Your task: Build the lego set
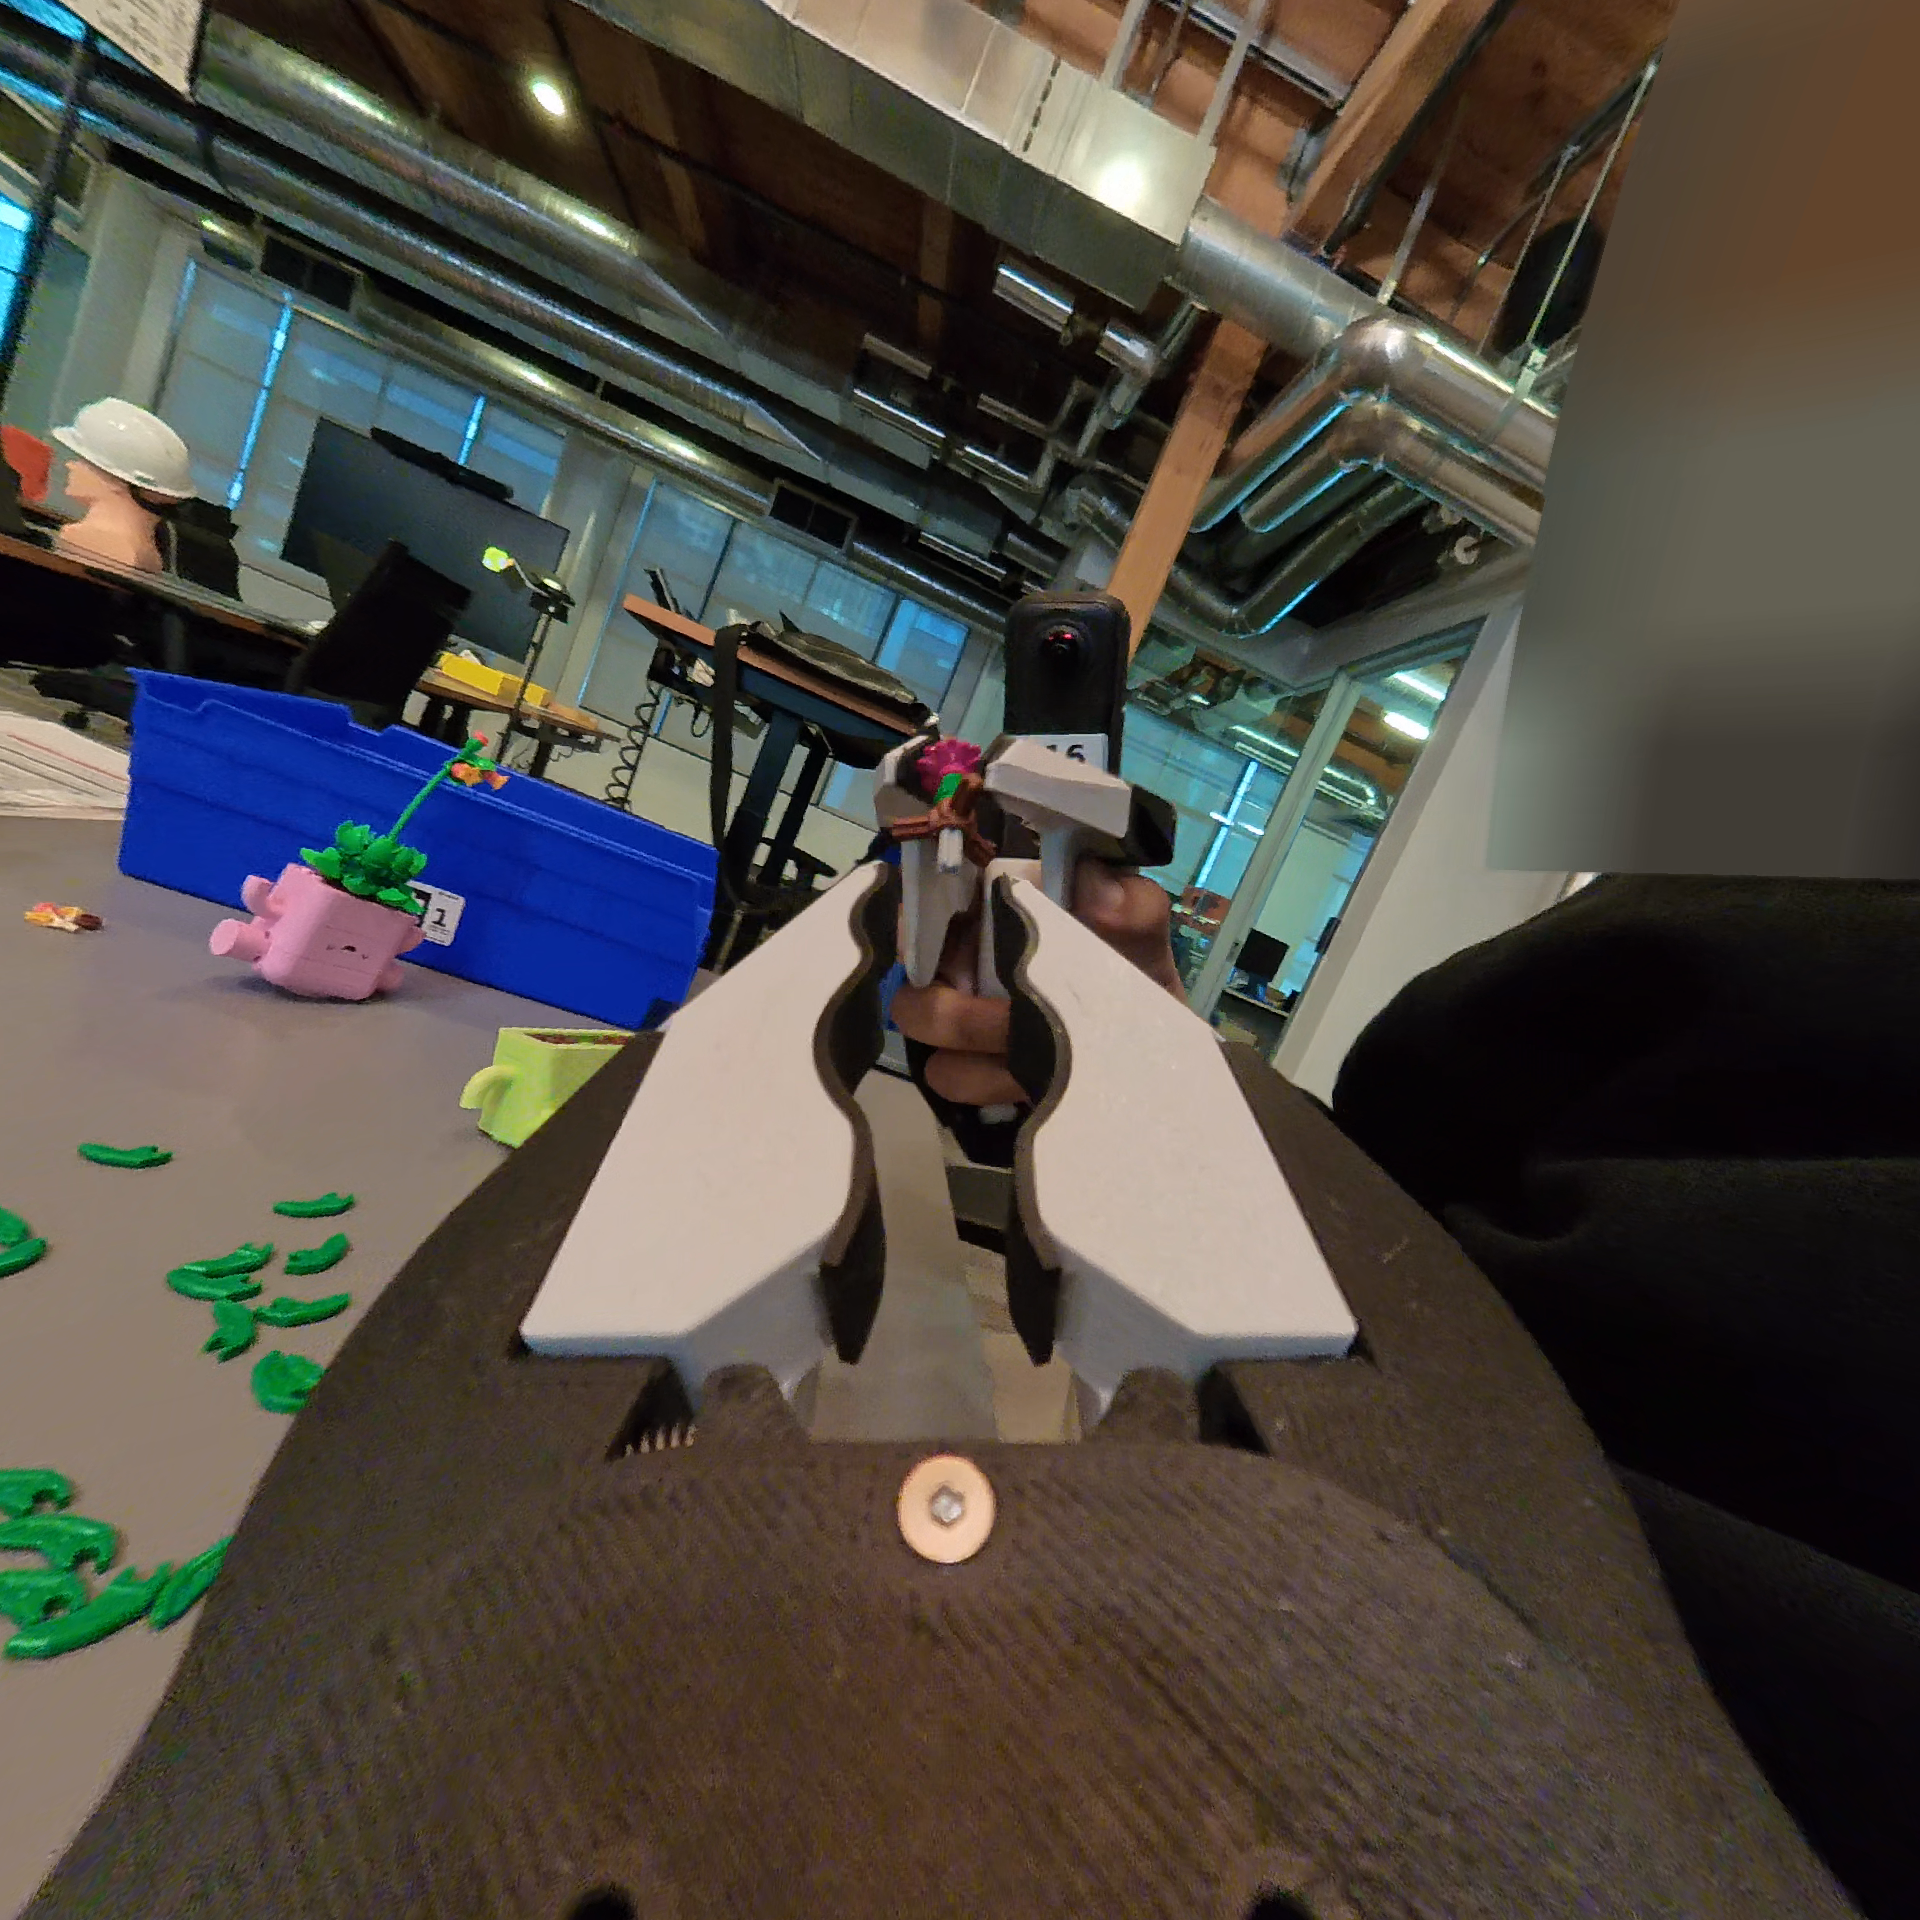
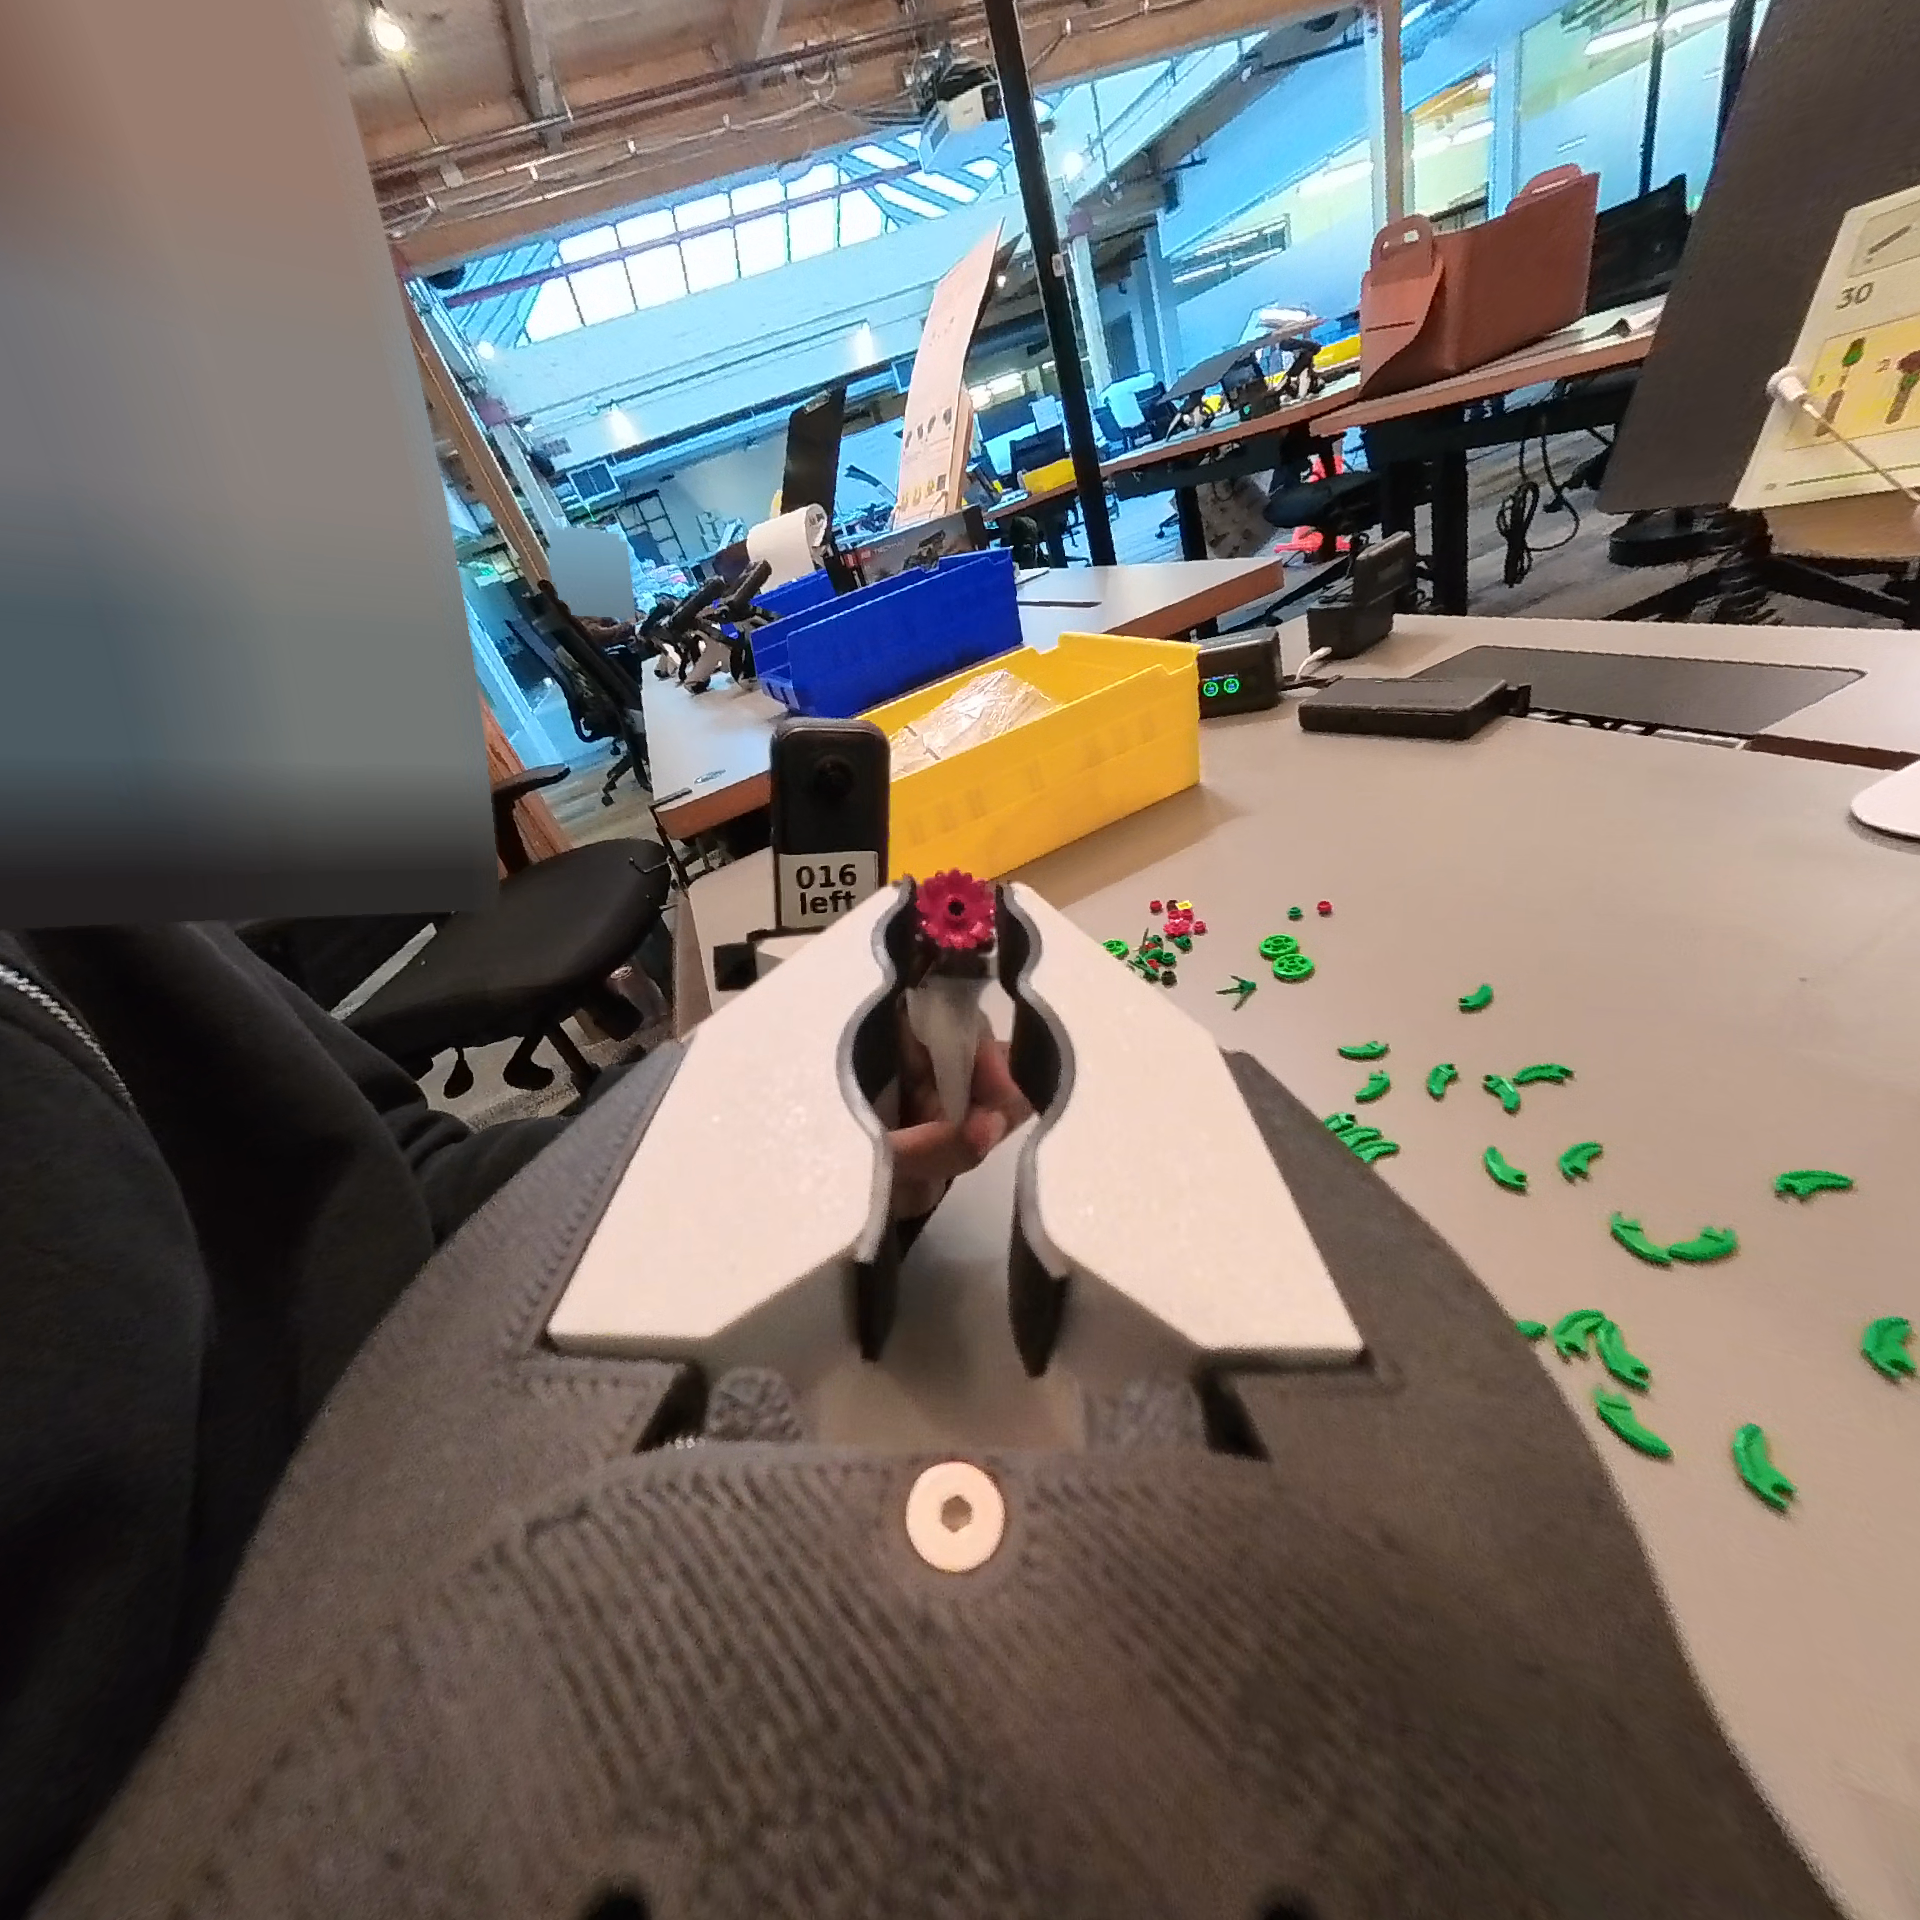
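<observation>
My right gripper [image 2: 954,902] is shut on a small Lego flower stem with a magenta flower [image 2: 954,914] at its tip. In the left wrist view this stem [image 1: 943,800] shows the flower on top, a brown branch piece and a white end below, held between the right gripper's grey fingers [image 1: 920,914]. My left gripper [image 1: 941,883] faces it, tips just under the stem's white end, jaws a little apart with nothing between them. A pink pot with a green plant [image 1: 322,925] lies tilted on the grey table [image 1: 208,1091]. A lime green pot [image 1: 540,1075] stands beside my left gripper.
Several loose green leaf pieces [image 1: 249,1299] lie scattered on the table, also in the right wrist view [image 2: 1662,1236]. Small red and green parts [image 2: 1174,935], a blue bin [image 1: 416,831], a yellow bin [image 2: 1039,758], black devices [image 2: 1403,707] and an instruction page [image 2: 1839,343] are around. My left and right fingertips are right by each other.
</observation>
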A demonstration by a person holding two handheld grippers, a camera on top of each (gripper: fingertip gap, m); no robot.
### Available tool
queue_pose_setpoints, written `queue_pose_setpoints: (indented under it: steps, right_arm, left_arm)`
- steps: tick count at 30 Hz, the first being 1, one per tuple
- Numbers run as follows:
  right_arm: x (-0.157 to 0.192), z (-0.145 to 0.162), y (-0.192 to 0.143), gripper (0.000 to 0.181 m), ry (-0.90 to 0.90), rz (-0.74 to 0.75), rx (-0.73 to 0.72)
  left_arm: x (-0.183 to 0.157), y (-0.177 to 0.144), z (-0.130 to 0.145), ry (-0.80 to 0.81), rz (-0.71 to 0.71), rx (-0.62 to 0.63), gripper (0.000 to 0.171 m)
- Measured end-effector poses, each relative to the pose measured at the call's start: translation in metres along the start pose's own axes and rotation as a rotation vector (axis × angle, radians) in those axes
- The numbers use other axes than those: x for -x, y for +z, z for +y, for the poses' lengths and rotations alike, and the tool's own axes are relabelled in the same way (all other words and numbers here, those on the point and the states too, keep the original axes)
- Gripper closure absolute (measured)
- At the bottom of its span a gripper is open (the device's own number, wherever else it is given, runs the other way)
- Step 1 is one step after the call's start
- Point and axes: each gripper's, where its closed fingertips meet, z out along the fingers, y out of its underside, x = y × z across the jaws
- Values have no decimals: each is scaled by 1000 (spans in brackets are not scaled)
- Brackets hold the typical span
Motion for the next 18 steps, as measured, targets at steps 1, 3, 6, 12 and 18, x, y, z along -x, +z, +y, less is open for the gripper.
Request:
queue_pose_setpoints:
  steps: [1,3,6,12,18]
  right_arm:
    - [-1,2,1,168,-5,5,8]
    - [0,3,2,169,-16,5,13]
    - [1,4,3,169,-18,4,17]
    - [-2,11,5,168,-14,9,43]
    - [-2,19,8,168,-7,0,72]
  left_arm:
    - [-2,0,0,-8,12,-5,160]
    - [-1,0,-1,-14,13,-14,170]
    - [0,-2,-3,-14,13,-14,170]
    - [5,-6,-11,-27,-9,-64,170]
    - [6,-7,-14,-15,-21,-87,168]
